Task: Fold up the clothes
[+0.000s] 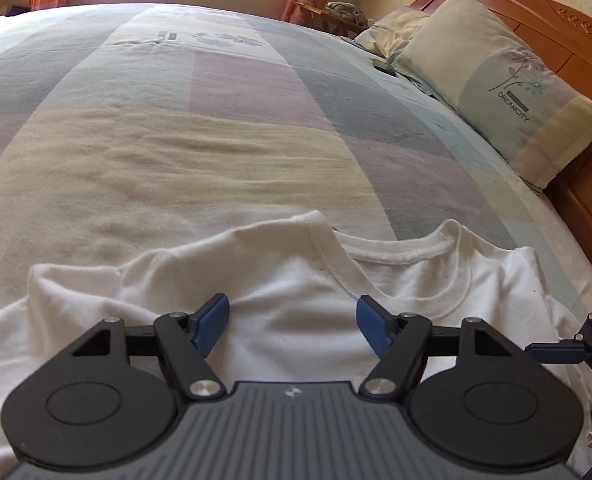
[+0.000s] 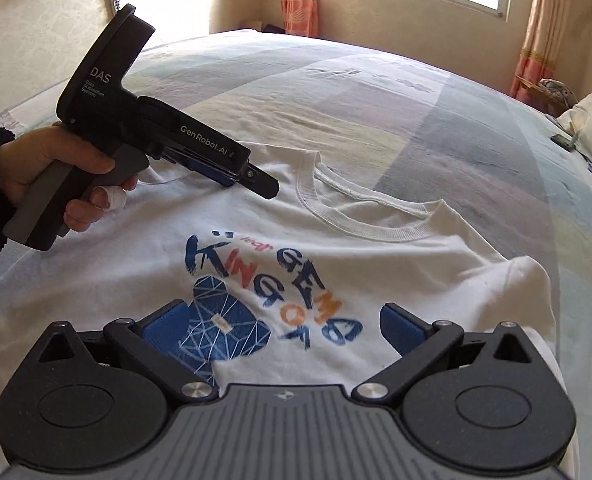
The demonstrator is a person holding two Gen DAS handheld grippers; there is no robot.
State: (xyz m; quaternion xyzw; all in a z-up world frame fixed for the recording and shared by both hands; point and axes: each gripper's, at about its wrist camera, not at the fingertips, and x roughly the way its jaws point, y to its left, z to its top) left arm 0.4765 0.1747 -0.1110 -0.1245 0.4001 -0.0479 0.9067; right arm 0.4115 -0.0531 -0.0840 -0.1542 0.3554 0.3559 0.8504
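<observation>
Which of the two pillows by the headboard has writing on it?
The nearer, larger pillow: its case reads DREAMCITY under a flower print. The smaller pillow behind it shows no writing.

White printed T-shirt (image 2: 335, 240) — flat on bed, chest up.

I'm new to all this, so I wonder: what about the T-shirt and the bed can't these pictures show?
- T-shirt hem: both views, hidden behind the left gripper and right gripper.
- Shirt's left sleeve: right wrist view, behind the person's hand.
- Small dark object near the pillow: too small to identify.
</observation>
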